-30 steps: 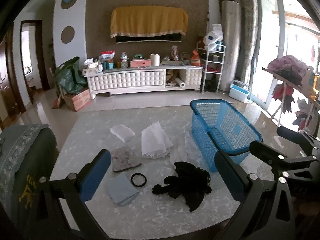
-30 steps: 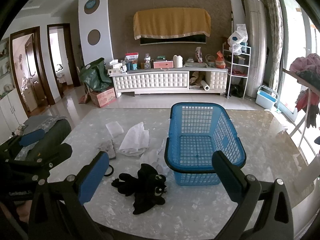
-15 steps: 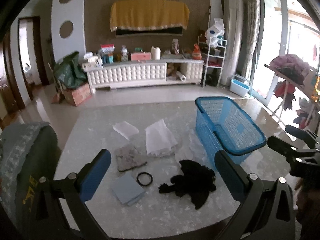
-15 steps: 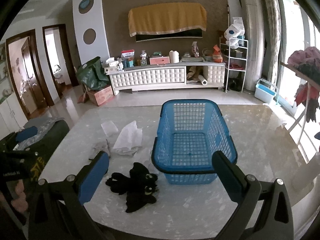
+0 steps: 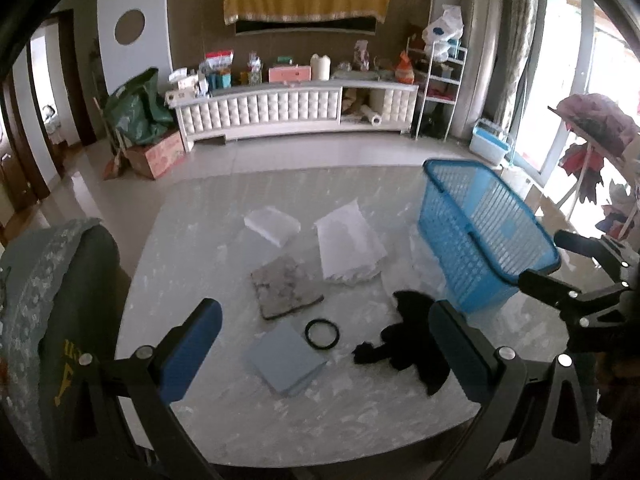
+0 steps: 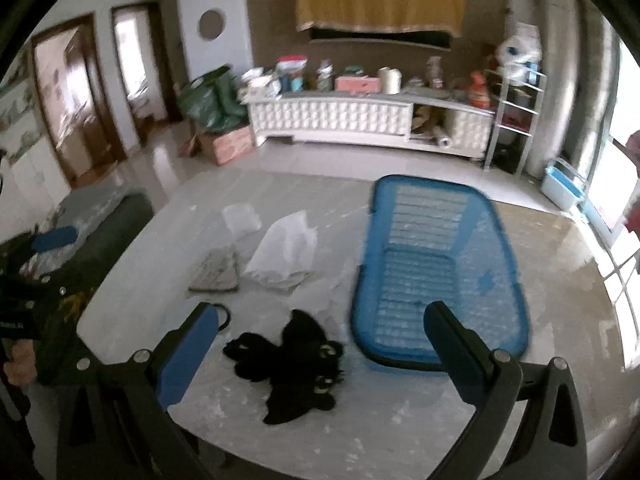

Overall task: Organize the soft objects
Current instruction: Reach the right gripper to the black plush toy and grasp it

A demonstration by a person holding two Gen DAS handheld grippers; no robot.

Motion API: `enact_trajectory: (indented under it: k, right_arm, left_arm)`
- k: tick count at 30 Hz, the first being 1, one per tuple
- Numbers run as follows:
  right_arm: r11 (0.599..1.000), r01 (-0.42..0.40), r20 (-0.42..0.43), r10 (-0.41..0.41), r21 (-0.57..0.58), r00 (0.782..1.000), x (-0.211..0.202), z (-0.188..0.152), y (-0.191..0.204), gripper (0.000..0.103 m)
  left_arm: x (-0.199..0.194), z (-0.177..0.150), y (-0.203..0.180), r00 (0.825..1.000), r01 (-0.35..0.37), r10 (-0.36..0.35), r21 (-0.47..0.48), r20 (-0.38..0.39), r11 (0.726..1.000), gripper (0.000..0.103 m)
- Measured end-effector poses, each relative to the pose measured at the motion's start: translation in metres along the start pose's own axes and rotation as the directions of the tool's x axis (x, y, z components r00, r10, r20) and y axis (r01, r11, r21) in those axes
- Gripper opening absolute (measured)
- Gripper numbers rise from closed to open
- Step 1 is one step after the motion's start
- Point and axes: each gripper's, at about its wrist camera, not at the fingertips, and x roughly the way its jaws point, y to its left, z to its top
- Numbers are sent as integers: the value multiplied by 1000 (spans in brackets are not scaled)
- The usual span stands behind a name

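Blue-padded left gripper (image 5: 326,344) fingers (image 5: 192,344) spread above table (image 5: 192,240)

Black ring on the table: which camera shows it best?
The left wrist view. There the ring lies whole and sharp on the table, touching the blue cloth. In the right wrist view only a blurred arc shows, the rest hidden behind the right gripper's finger.

A white TV cabinet (image 5: 296,110) stands at twelve o'clock, a green bag (image 5: 138,114) at ten, a metal shelf (image 5: 440,88) at one.
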Motion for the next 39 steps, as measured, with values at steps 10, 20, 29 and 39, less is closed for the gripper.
enact_trajectory:
  k: [10, 20, 29, 39]
  right_arm:
    - [991, -105, -177, 89, -85, 980, 49, -6, 39, 97]
    - [970, -141, -339, 67, -199, 939, 94, -27, 65, 95]
    - [937, -125, -413, -22, -325, 911, 131, -35, 81, 84]
    - [951, -156, -502, 2, -266, 865, 163, -38, 74, 53]
  left_arm:
    - [39, -32, 33, 992, 11, -16, -40, -123, 999, 103]
    - [68, -64, 60, 976, 0, -13, -59, -216, 998, 103]
    - [98, -82, 73, 959, 8, -29, -74, -282, 997, 103]
    - [121, -85, 82, 947, 31, -53, -74, -316, 997, 103]
